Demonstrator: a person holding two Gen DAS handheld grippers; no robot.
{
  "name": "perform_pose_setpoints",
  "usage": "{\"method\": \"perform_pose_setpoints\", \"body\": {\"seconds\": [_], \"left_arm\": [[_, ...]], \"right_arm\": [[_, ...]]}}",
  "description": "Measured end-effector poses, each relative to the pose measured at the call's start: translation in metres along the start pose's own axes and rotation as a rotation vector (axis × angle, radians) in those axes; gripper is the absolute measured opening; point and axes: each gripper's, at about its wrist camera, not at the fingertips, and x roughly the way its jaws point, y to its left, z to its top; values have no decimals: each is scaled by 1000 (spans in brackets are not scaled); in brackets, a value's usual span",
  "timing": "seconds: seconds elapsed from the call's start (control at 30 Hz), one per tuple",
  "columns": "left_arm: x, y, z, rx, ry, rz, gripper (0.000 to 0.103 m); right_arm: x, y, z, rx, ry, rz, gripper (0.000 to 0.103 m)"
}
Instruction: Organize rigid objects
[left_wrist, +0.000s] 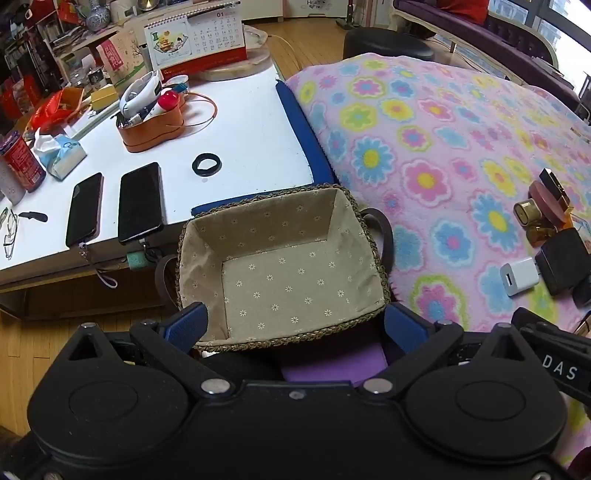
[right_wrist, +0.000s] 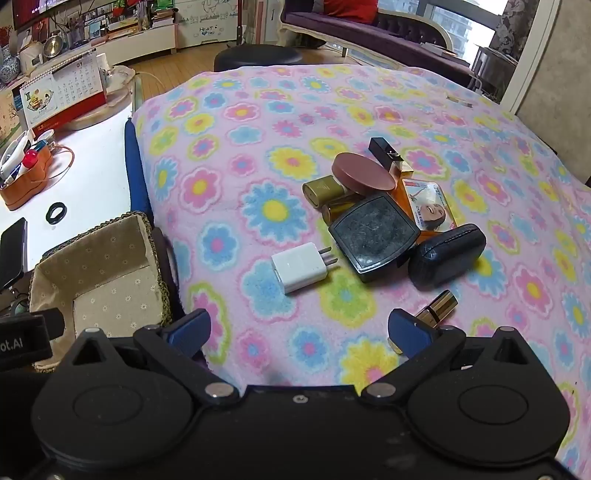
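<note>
Flowered blanket (right_wrist: 258, 155) covers the bed beside a white table (left_wrist: 251, 122); basket (left_wrist: 280, 266) sits at its edge, both grippers' (left_wrist: 295, 325) (right_wrist: 299, 328) jaws spread wide.

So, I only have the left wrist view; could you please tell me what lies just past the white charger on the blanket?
Observer: A black square compact; the white charger has its prongs pointing at it.
Operator: Is anything nearer the right tool?
Observer: Yes, a gold lipstick tube lies by the open right tool, partly behind one finger.
Operator: Anything else?
Observer: A dark oval case lies right of the compact.
</note>
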Motion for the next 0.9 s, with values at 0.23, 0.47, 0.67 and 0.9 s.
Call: {"method": "perform_pose_setpoints", "body": {"seconds": [0.23, 0.47, 0.67, 0.9], "left_arm": [[-1, -3, -1, 5, -8, 15, 99], [-1, -3, -1, 5, -9, 14, 99], [0, -5, -1, 6, -8, 16, 99], [0, -5, -1, 6, -7, 15, 99]], "right_arm": [[0, 1, 0, -1, -1, -1, 103], [-2, 3, -1, -2, 1, 4, 103], [2, 4, -2, -13, 4, 6, 103], [3, 4, -3, -15, 10, 9, 103]]}}
